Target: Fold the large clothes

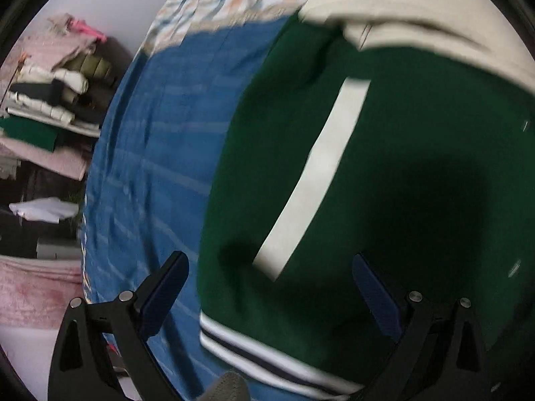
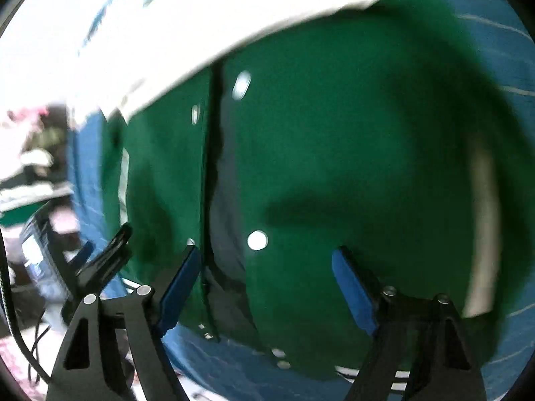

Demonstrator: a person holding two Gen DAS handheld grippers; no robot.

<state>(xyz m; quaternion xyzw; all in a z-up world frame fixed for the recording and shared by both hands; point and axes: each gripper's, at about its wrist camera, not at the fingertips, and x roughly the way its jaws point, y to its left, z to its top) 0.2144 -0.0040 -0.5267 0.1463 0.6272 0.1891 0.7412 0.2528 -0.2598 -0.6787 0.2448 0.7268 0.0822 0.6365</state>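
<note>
— both tongs first: on the left wrist view the left gripper (image 1: 271,280) has its two dark blue pads spread wide, nothing pinched. it hangs over the green jacket (image 1: 401,173), one pad over the blue bedsheet (image 1: 157,167), the other over green cloth.

— where does the jacket lie?

— flat on that bedsheet, taking up most of the view. a white stripe (image 1: 314,180) runs slantwise down its front, a cream sleeve (image 1: 418,16) lies across its top, and a hem with white and dark bands (image 1: 267,357) sits at the near edge. past the sheet there's a patterned blanket (image 1: 234,0).

— any containers, shelves?

— at the left, a stack of folded clothes (image 1: 57,100); whether it sits on a shelf i can't tell, it's blurred. a pink cloth (image 1: 36,290) lies lower down.

— and the right wrist view?

— the right gripper (image 2: 267,274) is released too, blue pads apart and nothing between them but air above the jacket (image 2: 351,167). the front opening (image 2: 210,183) runs up from near the left-hand pad, with round snap buttons (image 2: 257,240) beside it. a second black gripper (image 2: 100,260) shows at the left edge, too blurred to read its state there.

— the bedsheet again?

— yes, blue (image 2: 515,50) at the right and along the bottom. the sleeve (image 2: 234,26) glares white across the top.
</note>
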